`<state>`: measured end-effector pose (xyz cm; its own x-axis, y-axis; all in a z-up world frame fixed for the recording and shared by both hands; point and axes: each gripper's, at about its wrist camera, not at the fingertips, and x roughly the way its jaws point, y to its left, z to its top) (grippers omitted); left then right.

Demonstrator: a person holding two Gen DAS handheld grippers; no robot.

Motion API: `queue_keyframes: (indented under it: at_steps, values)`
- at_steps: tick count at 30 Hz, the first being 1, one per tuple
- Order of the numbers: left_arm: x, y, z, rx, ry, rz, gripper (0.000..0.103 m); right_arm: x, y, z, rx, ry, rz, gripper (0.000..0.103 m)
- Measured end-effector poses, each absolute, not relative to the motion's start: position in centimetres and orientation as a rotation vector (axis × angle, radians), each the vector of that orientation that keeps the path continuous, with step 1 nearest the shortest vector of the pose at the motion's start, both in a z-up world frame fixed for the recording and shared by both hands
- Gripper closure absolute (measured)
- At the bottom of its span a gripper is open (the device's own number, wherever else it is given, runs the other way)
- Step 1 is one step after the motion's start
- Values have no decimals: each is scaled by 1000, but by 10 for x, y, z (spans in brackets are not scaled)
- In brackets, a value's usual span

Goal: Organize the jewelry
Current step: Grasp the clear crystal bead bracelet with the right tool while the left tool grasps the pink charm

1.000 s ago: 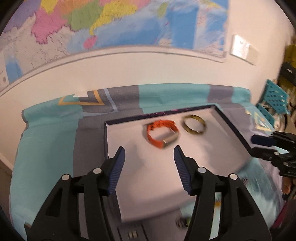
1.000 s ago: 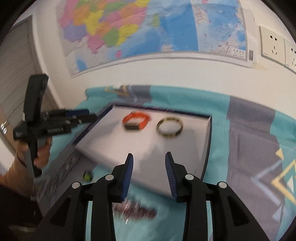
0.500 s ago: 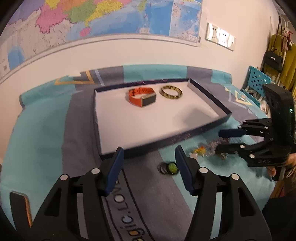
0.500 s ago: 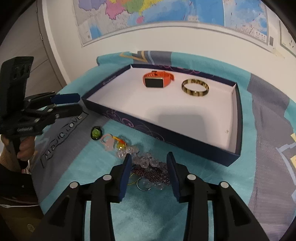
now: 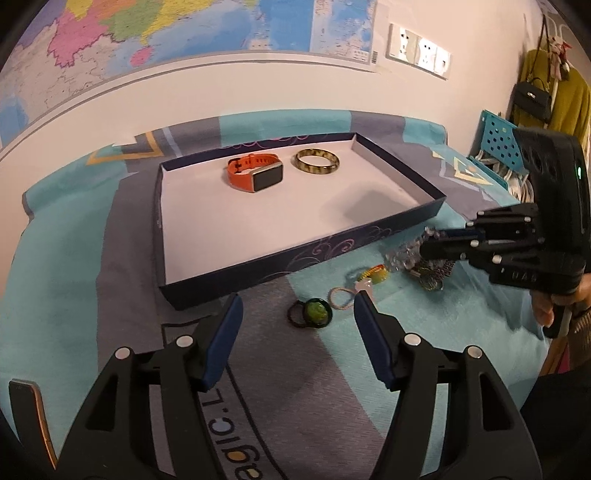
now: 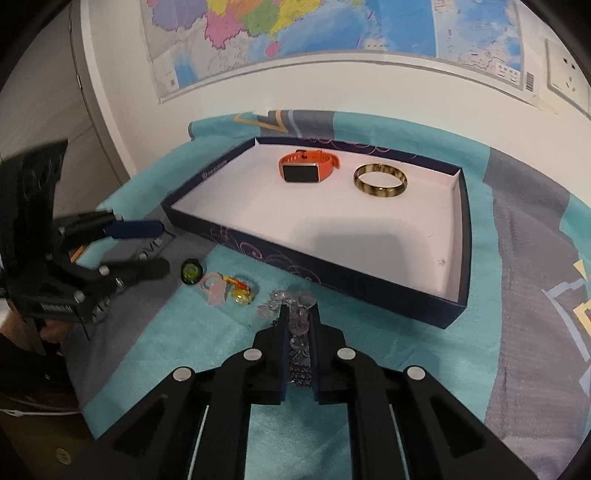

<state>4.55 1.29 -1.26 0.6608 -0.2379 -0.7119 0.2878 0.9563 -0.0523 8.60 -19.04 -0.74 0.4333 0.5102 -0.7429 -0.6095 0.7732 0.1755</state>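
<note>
A dark blue tray (image 5: 295,258) (image 6: 332,277) with a white floor holds an orange watch (image 5: 255,177) (image 6: 306,170) and a mottled bangle (image 5: 317,171) (image 6: 380,192) at its far end. In front of it on the cloth lie a green-stone ring (image 5: 314,312) (image 6: 191,272), a pink and yellow charm bracelet (image 5: 369,275) (image 6: 229,288) and a heap of clear and purple beads (image 5: 406,254) (image 6: 291,299). My right gripper (image 6: 300,310) (image 5: 428,243) is shut on the bead strand. My left gripper (image 5: 298,299) (image 6: 160,247) hangs open just over the green ring, nothing between its pads.
A teal and grey cloth (image 5: 74,280) covers the table against a white wall with a map (image 5: 147,33) and sockets (image 5: 419,50). A blue crate (image 5: 498,136), a bag and a yellow coat (image 5: 569,99) stand at the right.
Both grippers have drawn back from over the tray and sunk toward the loose jewellery in front of it. The right jaws have closed on the bead strand; the left stays open.
</note>
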Motion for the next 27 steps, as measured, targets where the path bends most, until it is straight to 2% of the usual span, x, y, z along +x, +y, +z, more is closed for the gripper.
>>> queue_keyframes:
  at_steps: [12,14,17,27]
  values:
    - [45,-20,-14,160,764,-415,44,79,-203,28,-33,782,708,95]
    - [49,-25,-17,170,775,-424,50,79,-204,30,-28,780,706,95]
    - [55,-32,-22,192,783,-440,54,79,-205,28,-17,784,703,95]
    - [66,-33,-36,177,872,-480,77,83,-206,20,7,807,694,95]
